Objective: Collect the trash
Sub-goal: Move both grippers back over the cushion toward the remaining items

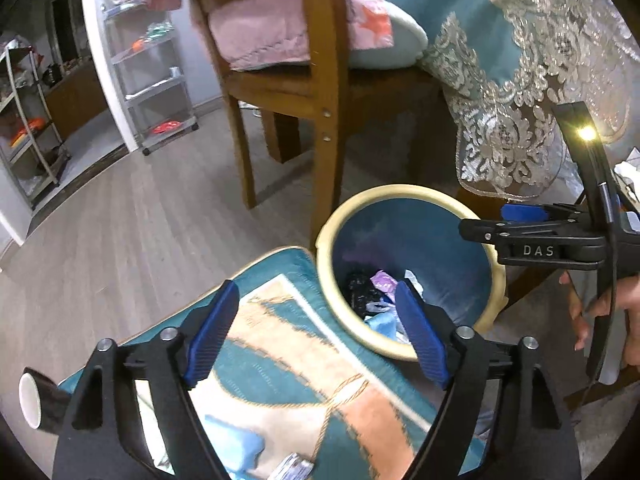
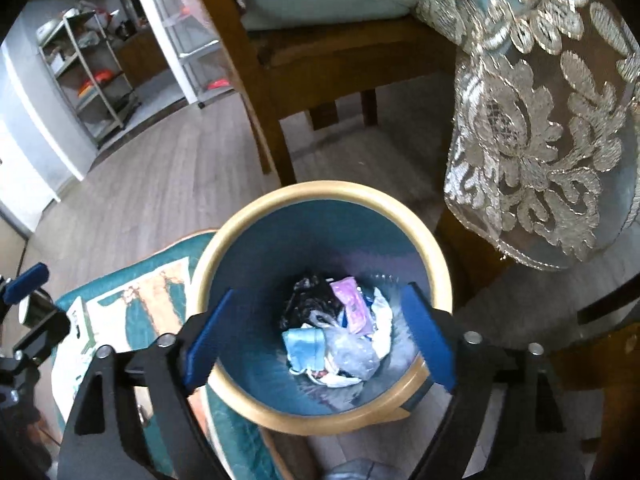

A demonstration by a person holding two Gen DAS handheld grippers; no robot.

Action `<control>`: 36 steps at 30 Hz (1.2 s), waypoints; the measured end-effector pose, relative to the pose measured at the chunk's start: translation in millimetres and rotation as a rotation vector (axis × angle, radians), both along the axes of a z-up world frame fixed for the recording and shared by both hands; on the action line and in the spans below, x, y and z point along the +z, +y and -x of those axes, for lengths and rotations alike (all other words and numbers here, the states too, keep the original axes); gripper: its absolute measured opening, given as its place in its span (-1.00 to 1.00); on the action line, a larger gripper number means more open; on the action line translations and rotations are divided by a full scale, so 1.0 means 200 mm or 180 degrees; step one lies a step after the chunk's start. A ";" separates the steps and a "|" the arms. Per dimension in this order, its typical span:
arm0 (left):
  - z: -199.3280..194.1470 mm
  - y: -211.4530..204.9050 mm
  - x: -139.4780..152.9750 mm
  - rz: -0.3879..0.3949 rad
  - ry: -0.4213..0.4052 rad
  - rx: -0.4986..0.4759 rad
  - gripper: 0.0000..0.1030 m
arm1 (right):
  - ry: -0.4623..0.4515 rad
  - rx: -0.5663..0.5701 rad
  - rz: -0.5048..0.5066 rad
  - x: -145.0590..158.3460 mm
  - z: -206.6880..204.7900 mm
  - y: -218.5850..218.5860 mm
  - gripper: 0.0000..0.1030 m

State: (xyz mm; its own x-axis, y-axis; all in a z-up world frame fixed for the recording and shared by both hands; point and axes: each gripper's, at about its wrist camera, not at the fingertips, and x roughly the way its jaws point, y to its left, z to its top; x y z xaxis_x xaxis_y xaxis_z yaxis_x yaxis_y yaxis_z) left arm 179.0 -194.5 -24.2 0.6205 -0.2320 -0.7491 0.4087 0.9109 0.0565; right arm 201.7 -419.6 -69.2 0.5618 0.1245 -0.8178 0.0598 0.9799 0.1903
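A round trash bin (image 2: 236, 240) with a tan rim and blue inside stands on the floor; it also shows in the left wrist view (image 1: 332, 280). Several pieces of trash (image 2: 340, 332) lie at its bottom: black plastic, a purple wrapper, blue and white wads. My right gripper (image 2: 320, 340) is open and empty above the bin's mouth; it also shows from the side in the left wrist view (image 1: 480, 222). My left gripper (image 1: 316, 332) is open and empty above a teal patterned cushion (image 1: 320, 392). A blue wad (image 1: 236, 440) and a small wrapper (image 1: 296, 466) lie on the cushion.
A wooden chair (image 1: 320, 92) with pink and pale cushions stands behind the bin. A lace-edged blue tablecloth (image 2: 540, 140) hangs at the right. A black cup (image 1: 40, 400) lies at the cushion's left. Metal shelves (image 1: 152, 80) stand at the far left on the wood floor.
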 end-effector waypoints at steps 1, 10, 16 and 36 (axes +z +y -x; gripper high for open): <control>0.02 0.03 0.02 -0.0016 -0.0041 0.0024 0.61 | -0.0018 0.0015 0.0018 0.01 0.01 0.01 0.75; 0.16 0.32 0.15 -0.0019 -0.0219 0.0289 0.74 | -0.0230 0.0068 0.0121 0.15 0.11 0.15 0.83; 0.24 0.50 0.21 -0.0007 -0.0262 0.0465 0.76 | -0.0389 0.0246 0.0232 0.23 0.17 0.30 0.84; 0.47 1.04 0.12 0.0022 -0.0167 0.1019 0.83 | -0.0299 0.0798 0.0099 0.18 0.34 0.81 0.87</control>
